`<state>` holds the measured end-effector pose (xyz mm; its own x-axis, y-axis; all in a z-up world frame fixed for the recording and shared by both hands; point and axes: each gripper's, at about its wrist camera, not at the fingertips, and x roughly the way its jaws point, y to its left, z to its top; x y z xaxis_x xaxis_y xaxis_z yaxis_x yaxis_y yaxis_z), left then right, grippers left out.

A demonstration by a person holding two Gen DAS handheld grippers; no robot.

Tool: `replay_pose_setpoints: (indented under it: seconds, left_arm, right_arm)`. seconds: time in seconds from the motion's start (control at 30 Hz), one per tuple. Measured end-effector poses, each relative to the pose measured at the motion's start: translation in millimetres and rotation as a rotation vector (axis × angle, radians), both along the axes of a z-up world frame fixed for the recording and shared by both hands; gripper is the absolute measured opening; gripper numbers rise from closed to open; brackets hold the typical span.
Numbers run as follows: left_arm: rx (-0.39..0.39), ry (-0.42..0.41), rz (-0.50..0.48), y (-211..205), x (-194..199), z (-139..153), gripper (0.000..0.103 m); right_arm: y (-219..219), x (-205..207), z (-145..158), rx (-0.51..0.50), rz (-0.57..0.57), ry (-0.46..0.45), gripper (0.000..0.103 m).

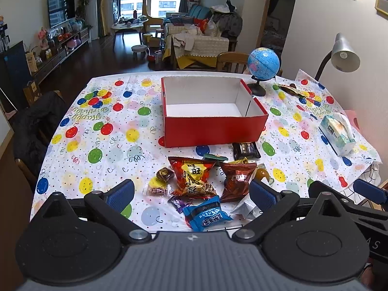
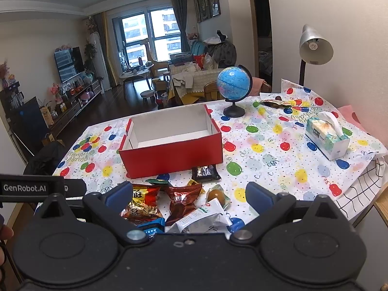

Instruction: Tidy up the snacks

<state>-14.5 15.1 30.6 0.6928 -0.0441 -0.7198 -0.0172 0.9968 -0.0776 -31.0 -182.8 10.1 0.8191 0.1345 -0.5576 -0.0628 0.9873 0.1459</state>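
You are just starting: both your left gripper [image 1: 191, 191] and right gripper [image 2: 189, 197] are wide apart and hold nothing, the red cardboard box [image 1: 213, 127] ahead is bare, so reach down for the crinkly red snack bag [image 1: 194, 179] right in front.

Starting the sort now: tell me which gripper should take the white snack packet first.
Right. The white plastic snack packet lies between the open right gripper fingers in its own view; in the left view it sits beside the left gripper, toward its right finger. The red cardboard box is empty.

On the table [image 1: 72, 165], the snack pile [image 1: 201, 184] lies before the box [image 1: 213, 126]; globe [image 1: 263, 64] behind it, tissue pack [image 1: 337, 133] right.
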Motion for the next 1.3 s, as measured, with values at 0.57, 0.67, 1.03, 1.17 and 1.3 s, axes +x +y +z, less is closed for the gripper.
replay_pose_setpoints:
  seconds: [0.57, 0.67, 1.03, 1.17, 1.3]
  left_arm:
    - [0.001, -0.008, -0.005, 4, 6, 4, 0.102]
    - [0.0, -0.007, -0.005, 4, 7, 4, 0.102]
    - [0.004, 0.005, -0.013, 6, 10, -1, 0.102]
    - [0.019, -0.005, -0.018, 7, 14, -6, 0.102]
    - [0.027, 0.0, -0.027, 11, 24, -18, 0.102]
  right_arm:
    - [0, 1, 1, 0.001, 0.002, 0.002, 0.099]
    - [3, 2, 1, 0.0, 0.008, 0.001, 0.099]
    - [7, 7, -2, 0.001, 0.013, 0.011, 0.099]
    - [6, 11, -4, 0.003, 0.007, 0.015, 0.099]
    - [4, 20, -12, 0.011, -0.01, 0.036, 0.099]
